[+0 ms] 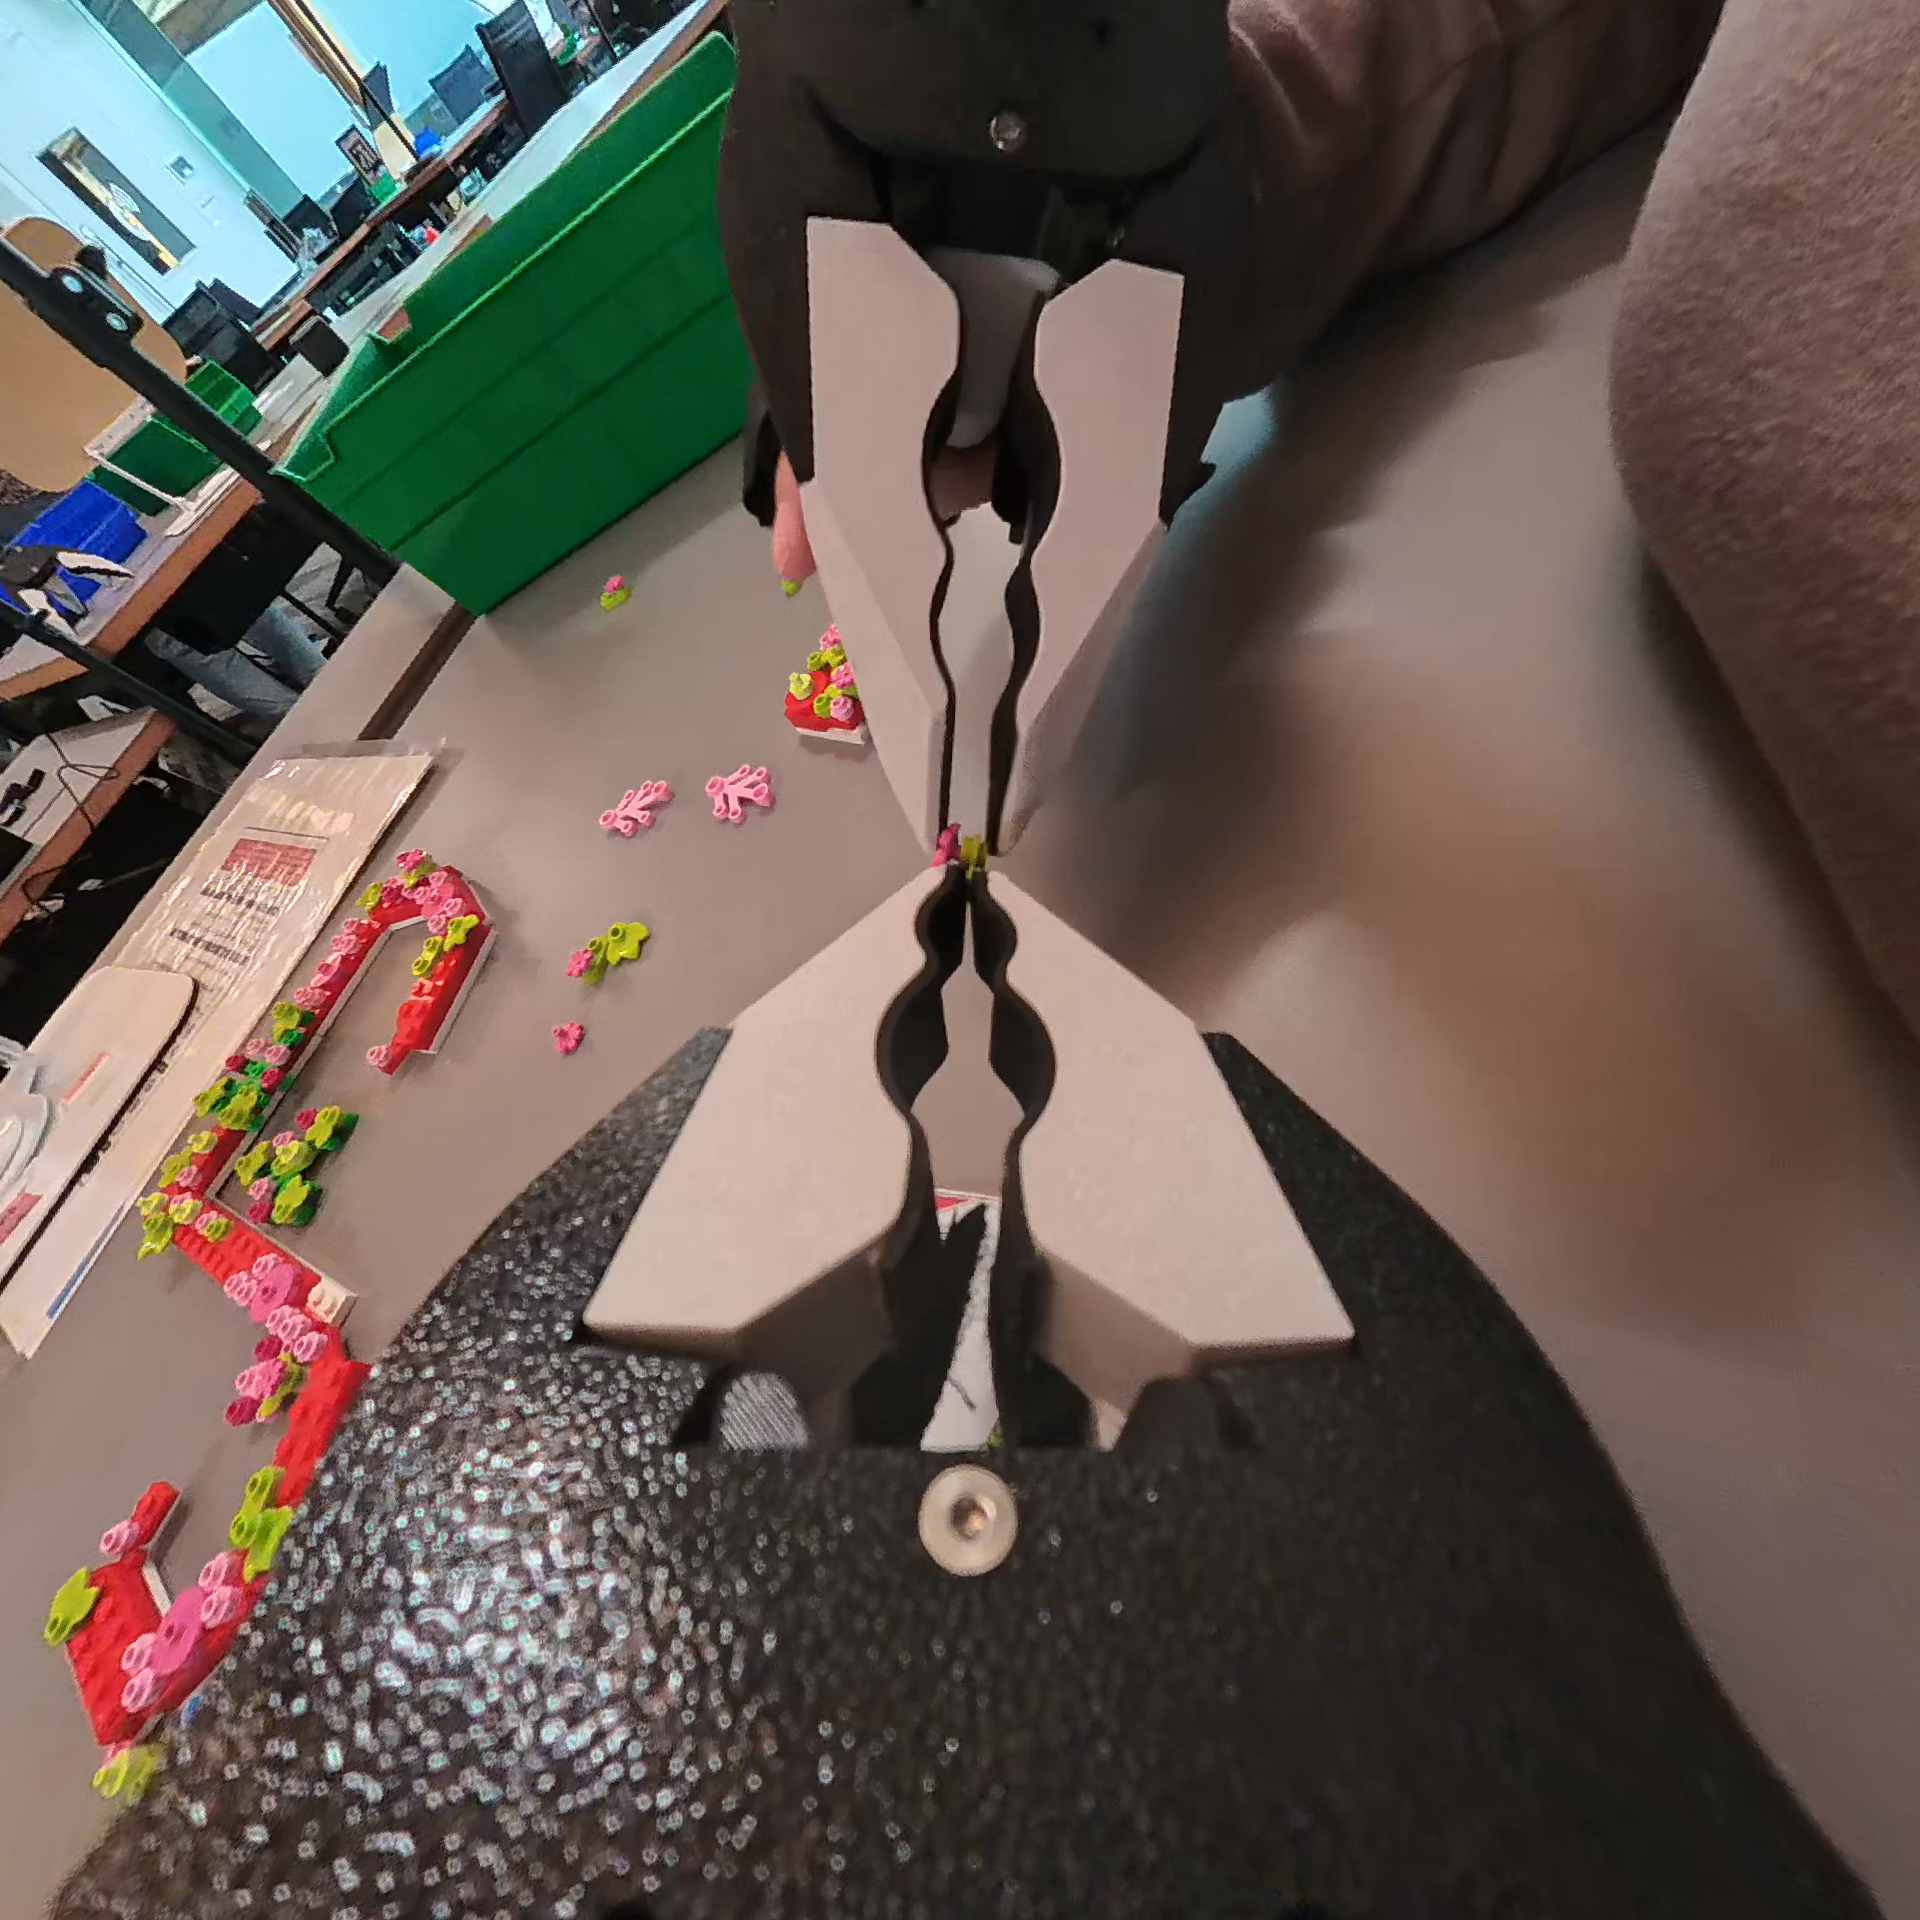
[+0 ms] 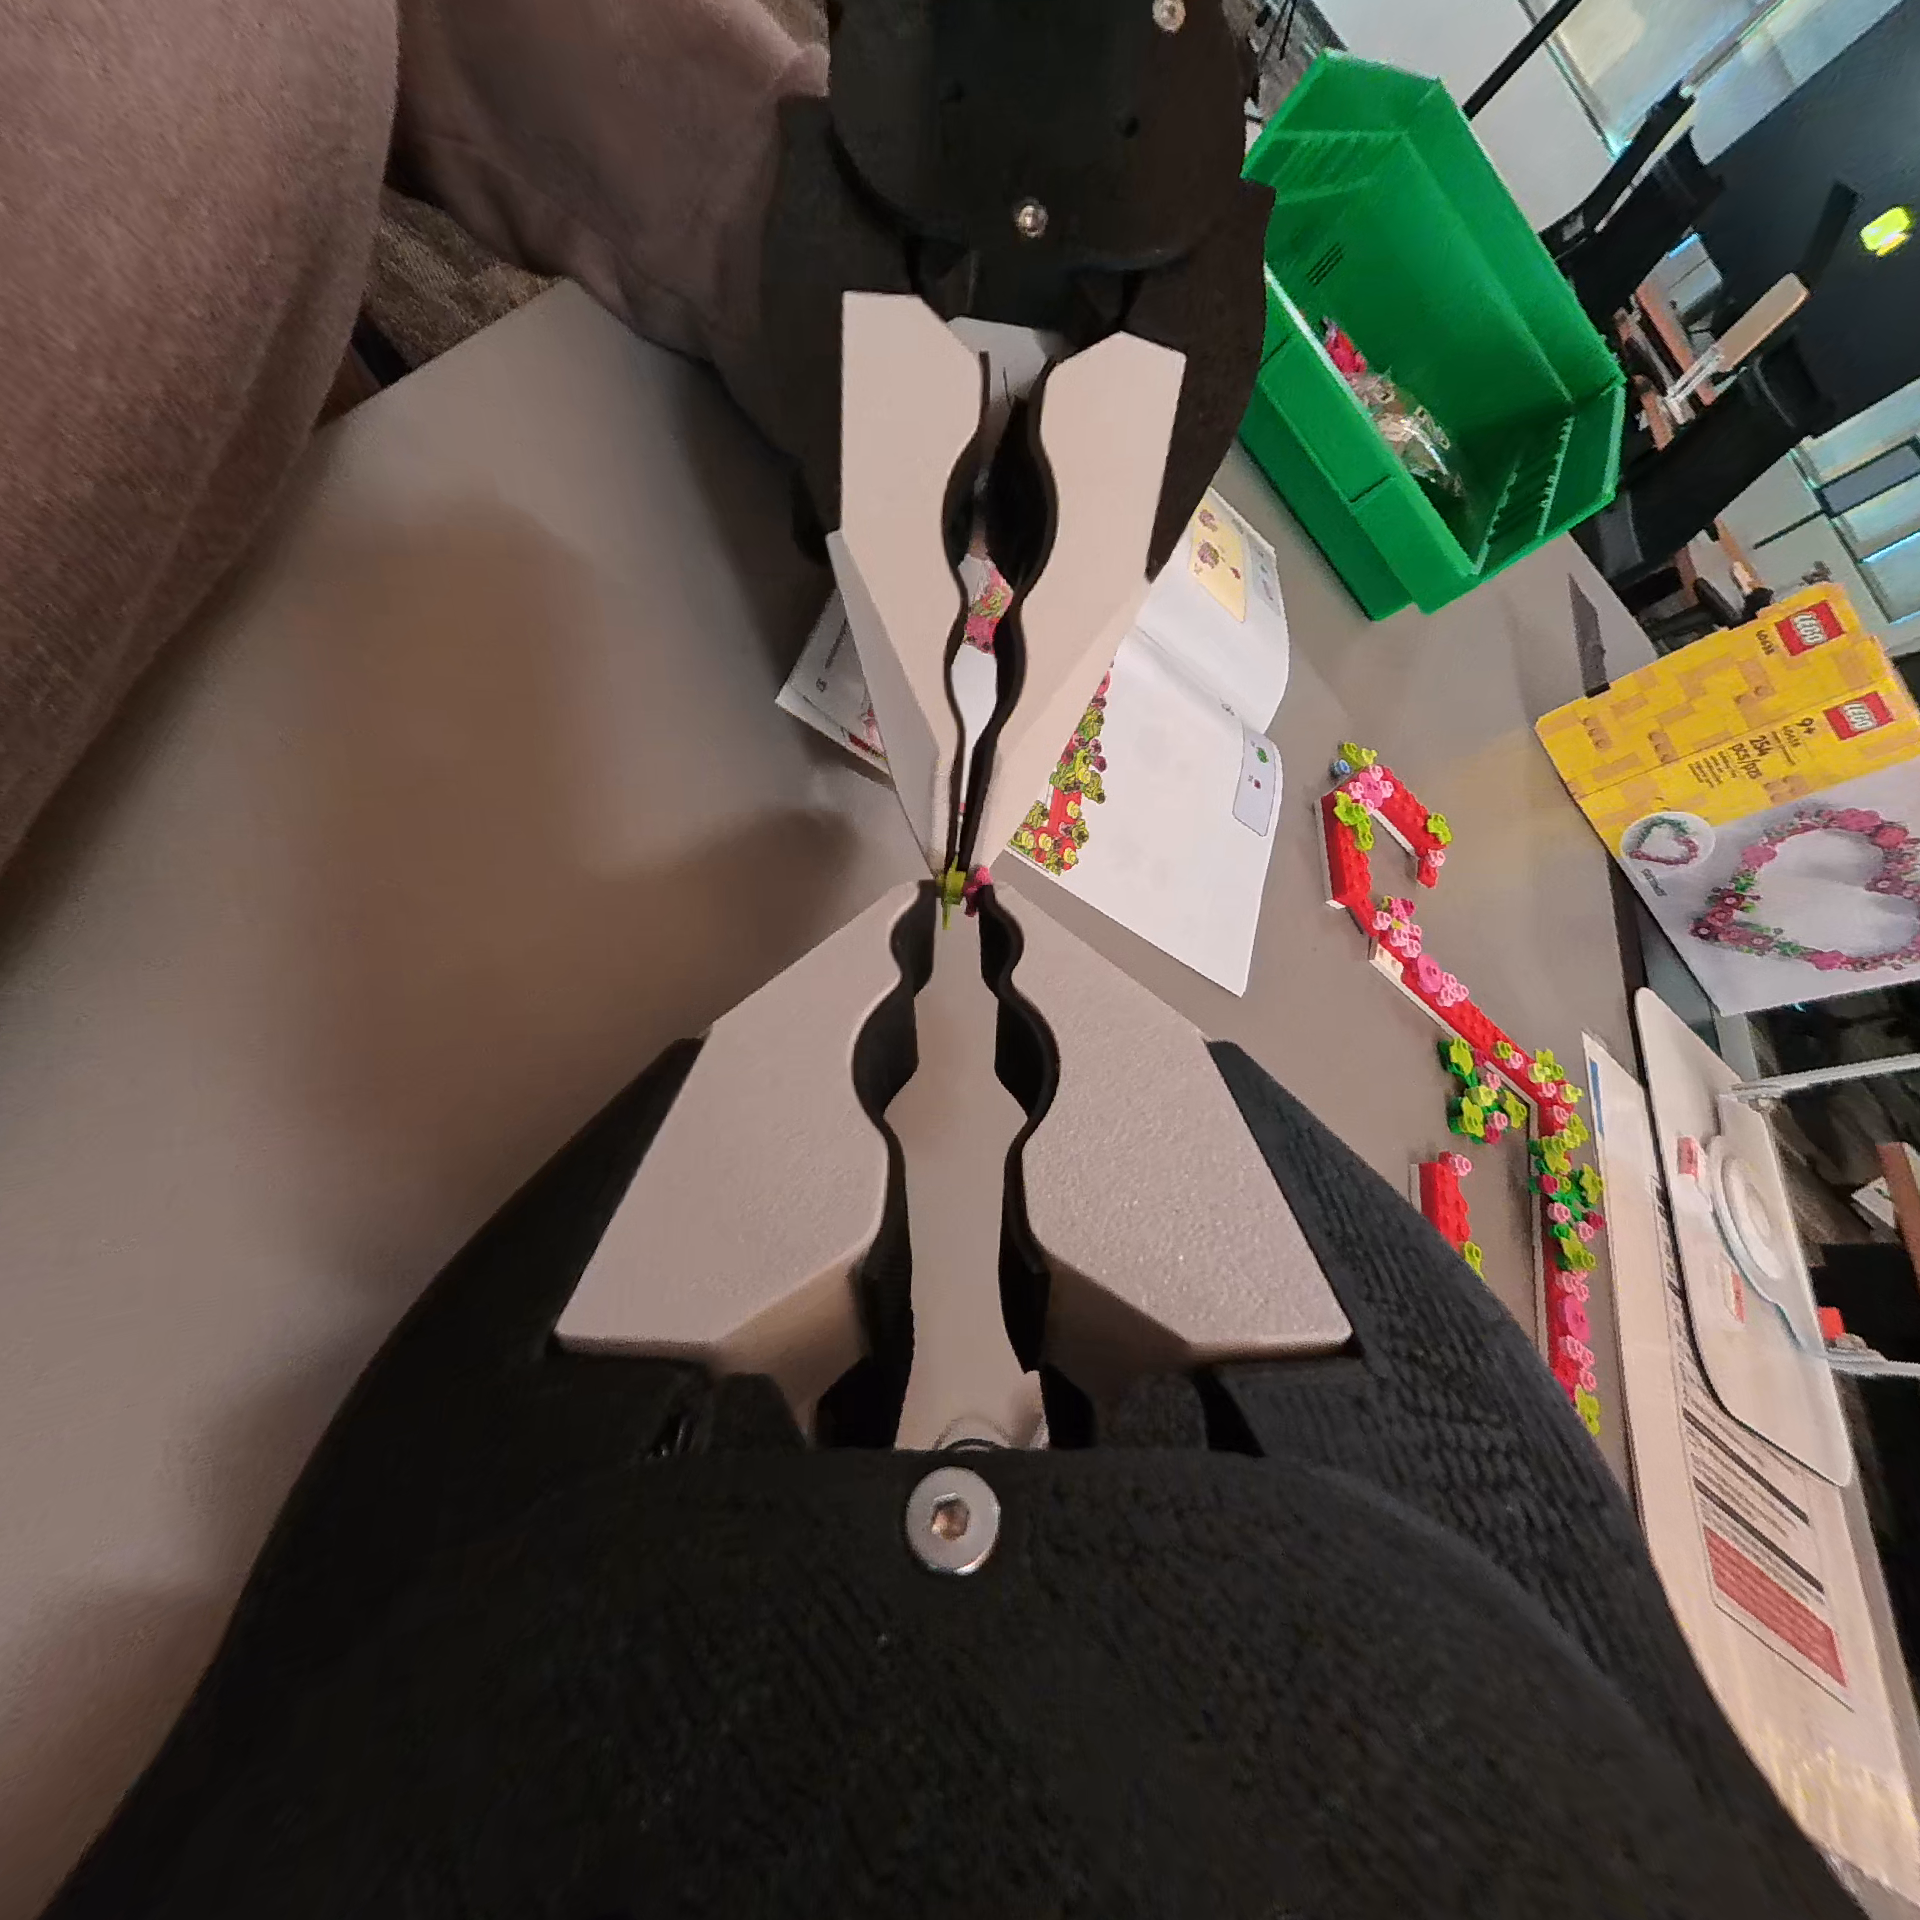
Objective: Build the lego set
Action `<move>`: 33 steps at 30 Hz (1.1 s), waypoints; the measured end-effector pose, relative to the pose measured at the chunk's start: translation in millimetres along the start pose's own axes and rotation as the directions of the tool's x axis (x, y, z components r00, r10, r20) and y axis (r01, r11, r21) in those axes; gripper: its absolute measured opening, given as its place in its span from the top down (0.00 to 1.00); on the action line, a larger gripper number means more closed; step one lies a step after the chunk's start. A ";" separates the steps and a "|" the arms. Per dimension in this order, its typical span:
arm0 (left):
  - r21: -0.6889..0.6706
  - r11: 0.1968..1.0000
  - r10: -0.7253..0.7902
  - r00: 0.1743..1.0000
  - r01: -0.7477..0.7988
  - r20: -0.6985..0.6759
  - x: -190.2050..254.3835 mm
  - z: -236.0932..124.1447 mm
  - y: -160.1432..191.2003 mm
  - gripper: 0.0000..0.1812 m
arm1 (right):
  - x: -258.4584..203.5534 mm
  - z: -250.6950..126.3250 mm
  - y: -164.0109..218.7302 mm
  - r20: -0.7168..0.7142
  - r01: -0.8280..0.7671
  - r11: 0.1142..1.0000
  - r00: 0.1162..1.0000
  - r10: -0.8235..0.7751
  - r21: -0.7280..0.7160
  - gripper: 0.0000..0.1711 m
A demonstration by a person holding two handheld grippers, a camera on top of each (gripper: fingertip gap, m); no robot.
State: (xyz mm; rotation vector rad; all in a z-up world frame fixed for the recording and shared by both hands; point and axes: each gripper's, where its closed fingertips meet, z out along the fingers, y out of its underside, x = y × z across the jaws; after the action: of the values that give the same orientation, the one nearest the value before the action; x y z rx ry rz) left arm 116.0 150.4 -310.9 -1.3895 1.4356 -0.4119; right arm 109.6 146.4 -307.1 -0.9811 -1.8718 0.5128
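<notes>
My left gripper (image 1: 966,881) and my right gripper (image 1: 972,826) meet tip to tip above the grey table (image 1: 1351,935). Both are shut on one tiny lime-and-pink flower piece (image 1: 971,852) pinched between them. I cannot tell which part each one grips. The right wrist view shows the same meeting: right gripper (image 2: 951,906) below, left gripper (image 2: 961,857) above, the flower piece (image 2: 950,888) between. Red heart-frame segments with pink and lime flowers (image 1: 416,956) lie on the table at left and also show in the right wrist view (image 2: 1392,831).
Loose pink leaf pieces (image 1: 740,792), a lime-and-pink sprig (image 1: 613,948) and a small red assembly (image 1: 826,701) lie on the table. A green bin (image 2: 1434,343), an open instruction booklet (image 2: 1174,779) and a yellow box (image 2: 1745,748) stand farther off. A brown sleeve (image 1: 1766,520) lies close. Both grippers' tips are roughly 15 centimeters from the lime-and-pink sprig (image 1: 613,948).
</notes>
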 end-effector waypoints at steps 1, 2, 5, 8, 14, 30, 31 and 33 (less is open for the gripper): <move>0.002 1.000 0.000 1.000 0.000 0.003 -0.5 -0.4 -0.4 1.00 | 0.6 -0.2 -0.4 -0.004 0.000 1.000 1.000 0.000 0.003 0.97; 0.004 1.000 0.000 1.000 0.000 0.004 -0.9 -0.7 -0.4 1.00 | 1.2 -0.1 -0.7 -0.008 -0.003 1.000 1.000 0.003 0.004 0.97; 0.005 1.000 -0.001 1.000 0.001 0.003 -0.7 -0.9 -0.2 1.00 | 1.2 0.3 -0.9 -0.009 -0.008 1.000 1.000 0.008 0.005 0.97; 0.003 1.000 0.000 1.000 0.000 0.005 -1.1 -0.9 0.1 1.00 | 1.3 0.5 -0.4 -0.009 -0.008 1.000 1.000 0.008 0.002 0.97; 0.006 1.000 0.002 1.000 -0.002 0.001 -0.2 -0.5 -0.6 1.00 | 0.3 -1.6 -0.3 0.046 -0.097 0.994 0.994 0.095 0.039 0.97; 0.022 0.999 0.042 0.999 -0.042 -0.024 7.8 0.9 -5.9 1.00 | -4.0 -10.0 -3.3 0.319 -0.477 0.871 0.848 0.422 0.116 1.00; 0.015 0.999 0.030 1.000 -0.030 -0.010 4.7 0.3 -4.7 1.00 | 1.2 -11.5 -4.6 0.308 -0.496 0.857 0.844 0.438 0.138 1.00; 0.012 1.000 -0.027 0.998 0.026 0.050 -6.8 -1.7 -4.6 1.00 | 15.9 -16.3 -7.0 0.253 -0.508 0.841 0.852 0.458 0.187 1.00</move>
State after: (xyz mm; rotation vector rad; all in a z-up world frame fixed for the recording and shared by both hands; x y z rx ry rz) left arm 115.4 154.5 -303.6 -1.4020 1.3732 -0.3988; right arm 117.0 154.1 -285.8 -1.2747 -1.6631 1.1609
